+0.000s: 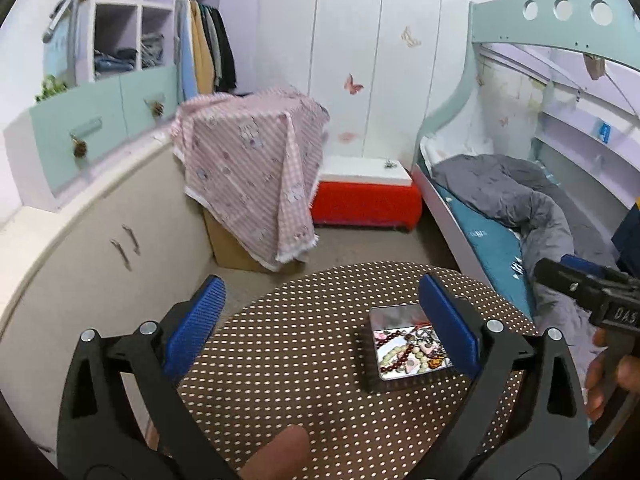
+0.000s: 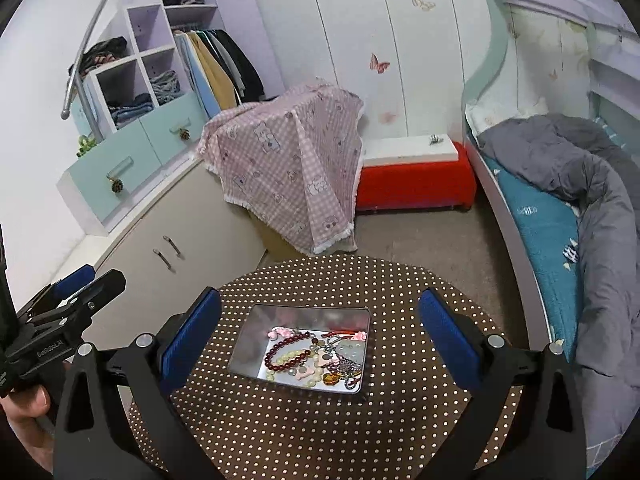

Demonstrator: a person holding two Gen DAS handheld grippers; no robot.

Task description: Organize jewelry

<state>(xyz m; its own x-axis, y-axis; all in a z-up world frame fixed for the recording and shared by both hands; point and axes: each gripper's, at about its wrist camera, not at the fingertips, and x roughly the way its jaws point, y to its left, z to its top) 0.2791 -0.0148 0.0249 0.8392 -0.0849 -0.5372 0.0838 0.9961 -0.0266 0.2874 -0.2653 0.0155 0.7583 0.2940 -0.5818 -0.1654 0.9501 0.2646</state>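
Note:
A shiny metal tin (image 2: 256,354) stands on a round brown table with white dots (image 2: 320,432). A pile of jewelry (image 2: 320,360) lies in its right half: a dark red bead bracelet, a pale bead bracelet, pink charms and chains. My right gripper (image 2: 320,320) is open and empty, held above the tin with the tin between its blue pads (image 2: 192,340). My left gripper (image 1: 320,308) is open and empty, left of the tin (image 1: 394,316), whose right side its right pad hides. Each gripper shows at the edge of the other's view.
A beige cabinet (image 2: 168,240) stands left of the table. A box draped in pink checked cloth (image 2: 288,168) and a red and white chest (image 2: 416,180) stand behind it. A bed with a grey duvet (image 2: 580,200) runs along the right.

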